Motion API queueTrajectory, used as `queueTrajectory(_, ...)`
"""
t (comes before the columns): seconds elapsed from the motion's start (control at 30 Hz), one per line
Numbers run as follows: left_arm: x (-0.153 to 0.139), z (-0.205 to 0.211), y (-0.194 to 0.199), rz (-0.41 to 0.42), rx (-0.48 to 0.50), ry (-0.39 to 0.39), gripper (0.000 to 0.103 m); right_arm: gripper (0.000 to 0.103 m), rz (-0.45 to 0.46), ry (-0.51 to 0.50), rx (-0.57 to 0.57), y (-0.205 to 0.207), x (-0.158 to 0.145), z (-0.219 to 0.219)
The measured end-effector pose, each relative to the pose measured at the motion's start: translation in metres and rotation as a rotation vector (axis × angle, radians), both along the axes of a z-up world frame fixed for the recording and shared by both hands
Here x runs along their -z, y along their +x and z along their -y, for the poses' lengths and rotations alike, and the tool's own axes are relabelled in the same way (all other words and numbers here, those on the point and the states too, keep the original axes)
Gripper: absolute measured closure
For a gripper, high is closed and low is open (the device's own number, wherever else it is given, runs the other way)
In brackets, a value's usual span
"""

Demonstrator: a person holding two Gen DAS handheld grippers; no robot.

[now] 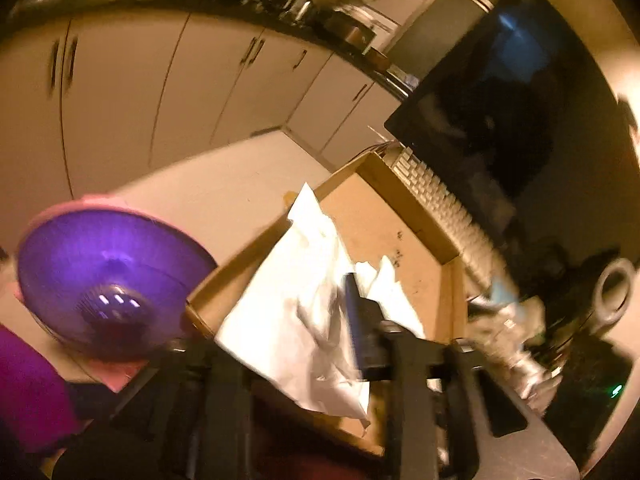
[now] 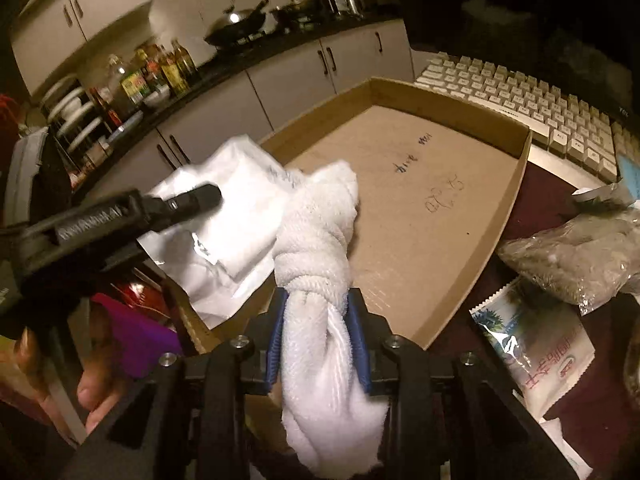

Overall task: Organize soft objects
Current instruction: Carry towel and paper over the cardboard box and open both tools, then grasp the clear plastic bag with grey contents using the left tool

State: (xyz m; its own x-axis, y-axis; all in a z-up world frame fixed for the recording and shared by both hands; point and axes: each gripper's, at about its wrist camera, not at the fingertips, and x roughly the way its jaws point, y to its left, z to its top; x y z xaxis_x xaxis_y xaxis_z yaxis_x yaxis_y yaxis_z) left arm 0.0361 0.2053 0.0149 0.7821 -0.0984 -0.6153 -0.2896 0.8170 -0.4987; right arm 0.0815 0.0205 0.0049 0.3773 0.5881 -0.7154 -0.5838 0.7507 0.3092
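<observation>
Right, nearest first. Your right gripper (image 2: 318, 308) has its blue pads against both sides of the towel (image 2: 316, 240), pinching it just under the knot. The loose tail bunches back toward the camera at bottom centre. The knot leans forward over the near edge of the box (image 2: 524, 152). Whether it rests on the box floor I can't tell.

Step in hand, as I read it: set the towel down inside the box.
- Carry it forward until the tail clears the near wall before you let go.
- Keep the knot low so it doesn't roll.

Your left gripper (image 1: 276, 320) is spread. The bag (image 1: 288, 300) lies between its fingers, unpinched and draped over the box's left wall. In the right wrist view one black finger sits on the bag, left of the towel. Mind that crossing; the two tools are near each other.

Room for moving:
- Box floor is bare through the middle and toward the upper right. Aim there.
- Packets (image 2: 536, 344) crowd the lower right, outside the box.
- A bowl (image 1: 108, 264) sits just left of the box.
- The keyboard (image 2: 520, 96) runs along the far wall, so don't overshoot.
</observation>
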Motion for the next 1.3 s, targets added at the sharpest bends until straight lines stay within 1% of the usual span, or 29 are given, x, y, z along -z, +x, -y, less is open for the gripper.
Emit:
queueTrajectory(0.03,-0.003,0.002,-0.001,0.002,-0.002,0.044,0.042,0.053,0.005,0.019,0.001,-0.001,-0.002,0.002)
queueTrajectory(0.07,-0.008,0.005,-0.003,0.000,-0.030,0.112,0.040,0.042,0.012,0.033,0.006,-0.002,-0.004,0.004)
queueTrajectory(0.1,-0.013,0.008,-0.004,-0.005,-0.058,0.171,0.040,0.039,0.023,0.047,0.014,-0.003,-0.007,0.007)
queueTrajectory(0.13,-0.021,0.012,-0.007,-0.006,-0.085,0.245,0.040,0.039,0.026,0.054,0.017,-0.004,-0.008,0.009)
queueTrajectory(0.17,-0.025,0.014,-0.010,0.000,-0.101,0.279,0.040,0.039,0.029,0.064,0.021,-0.005,-0.010,0.011)
queueTrajectory(0.23,-0.034,0.016,-0.021,0.044,-0.146,0.306,0.040,0.039,0.028,0.083,0.034,-0.006,-0.014,0.019)
queueTrajectory(0.27,-0.039,0.020,-0.030,0.087,-0.163,0.323,0.040,0.039,0.028,0.100,0.035,-0.008,-0.016,0.024)
queueTrajectory(0.33,-0.049,0.032,-0.044,0.137,-0.177,0.364,0.040,0.038,0.044,0.141,0.037,-0.015,-0.021,0.038)
queueTrajectory(0.37,-0.052,0.037,-0.046,0.151,-0.152,0.357,0.035,0.035,0.054,0.154,0.039,-0.019,-0.023,0.046)
queueTrajectory(0.4,-0.054,0.043,-0.047,0.163,-0.105,0.331,0.030,0.031,0.065,0.172,0.043,-0.023,-0.024,0.055)
queueTrajectory(0.43,-0.054,0.050,-0.046,0.164,-0.038,0.285,0.029,0.029,0.072,0.189,0.049,-0.027,-0.025,0.065)
queueTrajectory(0.47,-0.053,0.059,-0.043,0.153,0.044,0.231,0.029,0.025,0.075,0.197,0.055,-0.030,-0.025,0.072)
queueTrajectory(0.53,-0.048,0.081,-0.036,0.128,0.172,0.150,0.029,0.024,0.067,0.199,0.081,-0.034,-0.022,0.093)
queueTrajectory(0.57,-0.046,0.091,-0.033,0.117,0.211,0.133,0.029,0.024,0.059,0.202,0.087,-0.035,-0.020,0.101)
queueTrajectory(0.63,-0.042,0.107,-0.030,0.115,0.255,0.115,0.029,0.024,0.021,0.234,0.098,-0.039,-0.015,0.122)
queueTrajectory(0.7,-0.041,0.124,-0.026,0.129,0.319,0.130,0.029,0.024,-0.005,0.254,0.135,-0.040,-0.009,0.145)
queueTrajectory(0.73,-0.041,0.136,-0.024,0.127,0.359,0.154,0.029,0.024,-0.010,0.255,0.161,-0.041,-0.007,0.156)
queueTrajectory(0.8,-0.039,0.154,-0.020,0.109,0.408,0.184,0.029,0.024,-0.009,0.250,0.219,-0.043,-0.005,0.176)
queueTrajectory(0.83,-0.036,0.163,-0.016,0.089,0.422,0.201,0.029,0.024,-0.008,0.252,0.233,-0.043,-0.004,0.181)
queueTrajectory(0.87,-0.032,0.168,-0.014,0.075,0.427,0.202,0.029,0.024,-0.009,0.254,0.249,-0.043,-0.004,0.188)
queueTrajectory(0.93,-0.029,0.182,-0.006,0.054,0.434,0.208,0.029,0.024,-0.011,0.268,0.290,-0.041,-0.003,0.200)
queueTrajectory(0.97,-0.028,0.186,-0.003,0.054,0.439,0.223,0.029,0.024,-0.015,0.275,0.311,-0.038,-0.003,0.207)
queueTrajectory(1.0,-0.030,0.193,0.001,0.063,0.447,0.249,0.029,0.024,-0.019,0.286,0.334,-0.035,-0.002,0.213)
queueTrajectory(1.03,-0.033,0.199,0.003,0.074,0.452,0.292,0.029,0.024,-0.025,0.297,0.354,-0.032,-0.002,0.218)
queueTrajectory(1.07,-0.035,0.208,0.008,0.083,0.458,0.355,0.029,0.024,-0.033,0.306,0.378,-0.028,-0.003,0.224)
queueTrajectory(1.1,-0.037,0.215,0.011,0.091,0.469,0.402,0.029,0.024,-0.038,0.310,0.398,-0.025,-0.002,0.227)
queueTrajectory(1.13,-0.038,0.225,0.015,0.102,0.493,0.472,0.029,0.024,-0.043,0.311,0.414,-0.020,0.000,0.234)
queueTrajectory(1.23,-0.034,0.245,0.029,0.106,0.531,0.635,0.029,0.024,-0.063,0.328,0.477,-0.009,0.000,0.249)
queueTrajectory(1.3,-0.030,0.255,0.037,0.107,0.563,0.698,0.029,0.025,-0.078,0.342,0.517,-0.001,0.001,0.259)
